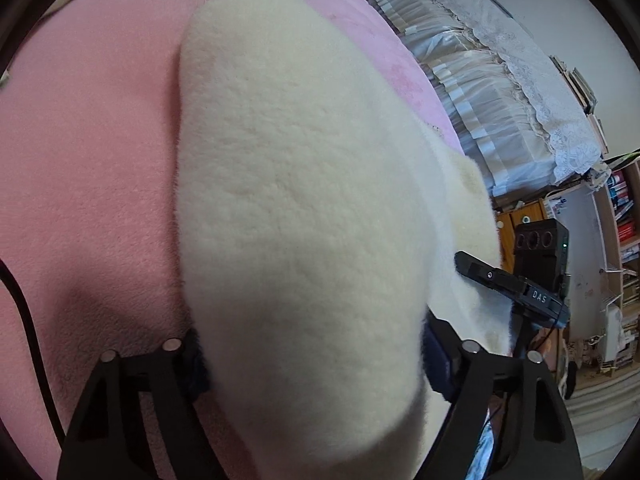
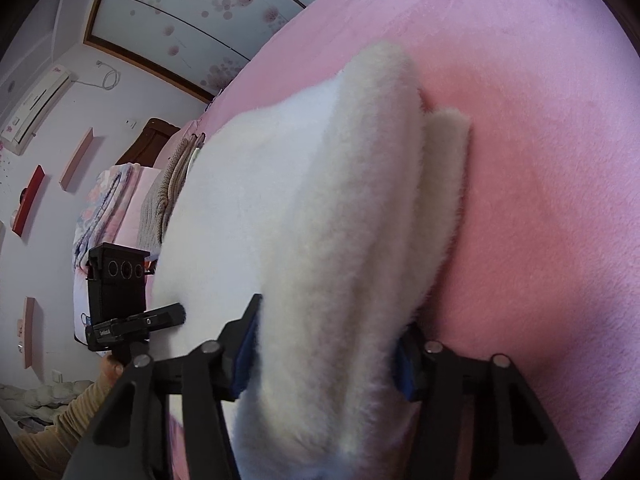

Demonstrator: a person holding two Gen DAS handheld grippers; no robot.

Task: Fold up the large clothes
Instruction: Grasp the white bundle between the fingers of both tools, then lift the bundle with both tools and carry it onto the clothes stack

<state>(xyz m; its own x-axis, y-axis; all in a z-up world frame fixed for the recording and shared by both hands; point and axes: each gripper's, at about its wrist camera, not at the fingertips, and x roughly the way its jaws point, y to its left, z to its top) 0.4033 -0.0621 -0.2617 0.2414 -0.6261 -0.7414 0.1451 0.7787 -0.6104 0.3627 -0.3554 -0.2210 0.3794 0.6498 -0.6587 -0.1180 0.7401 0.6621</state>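
The bed (image 1: 80, 160), covered in a pink fleece blanket, fills most of both views and serves as the folding surface. A pleated, lace-trimmed spread (image 1: 500, 92) lies beyond it in the left wrist view; a wardrobe with flowered panels (image 2: 180, 20) and an air conditioner (image 2: 36, 108) stand behind it in the right wrist view.

The task's thing, a thick cream fleece garment (image 1: 300, 200), lies bunched along the near part of the bed and rises towards both cameras. It appears doubled over, since the right wrist view shows a second, lower layer (image 2: 446, 168) resting on the blanket just beside the main fold. This is judged a lift of one edge, held at two spots so the cloth carries over evenly.

The left gripper (image 1: 312, 360) straddles a broad hump of the garment. Its fingers (image 1: 438, 354) stand wide, with the blue pads pressed into the pile on either side, so they are pinching the thick fold.

The right gripper (image 2: 324, 352) takes a narrower ridge of the same garment. Its fingers (image 2: 246, 348) sit against the fleece on both flanks, likewise pinching it. How deep the cloth reaches into either grip cannot be told, as the pile hides the pad faces.

Each gripper is visible from the other's camera, touching the garment's edge. A sleeve (image 2: 80, 408) of the person shows low in the right wrist view.
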